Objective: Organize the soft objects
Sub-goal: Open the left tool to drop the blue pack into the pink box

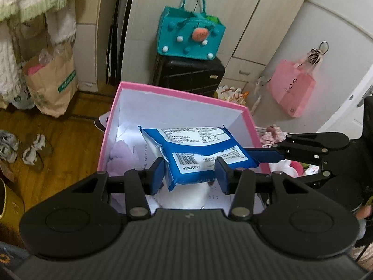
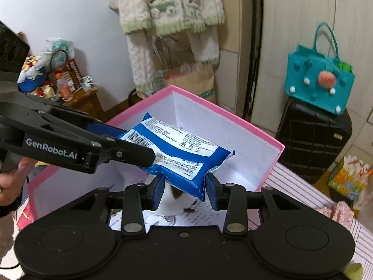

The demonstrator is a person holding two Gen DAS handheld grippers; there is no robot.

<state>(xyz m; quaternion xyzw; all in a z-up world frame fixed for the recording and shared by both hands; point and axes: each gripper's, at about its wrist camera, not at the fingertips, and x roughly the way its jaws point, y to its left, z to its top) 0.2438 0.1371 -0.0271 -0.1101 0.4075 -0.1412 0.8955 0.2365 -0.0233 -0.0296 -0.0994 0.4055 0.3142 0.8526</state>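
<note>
Both sets of jaws are clamped on the same blue-and-white pack [image 1: 198, 149], and we carry it between us above the open pink box [image 1: 112, 126]. Our left gripper [image 1: 189, 175] pinches the barcode end, blue pads pressed against either side of it. Our right gripper [image 2: 184, 184] squeezes the opposite corner, its pads biting into the blue edge of the pack [image 2: 181, 154].

From the left wrist we see the right gripper [image 1: 263, 156] reaching in from three o'clock; from the right wrist the left gripper [image 2: 130, 144] comes in from nine o'clock, a hand [image 2: 11, 177] wrapped around its handle.

Down inside the box, under the pack, lie a pale lilac soft thing [image 1: 123, 156] at about eight o'clock and something white and furry [image 1: 186, 196] at six, resting on printed paper.

Beyond the box at twelve o'clock, a teal felt bag [image 1: 191, 35] sits on a black suitcase [image 1: 188, 74]. A pink bag [image 1: 291, 88] hangs at two o'clock, and a brown paper bag [image 1: 53, 81] stands on the wooden floor at ten.
</note>
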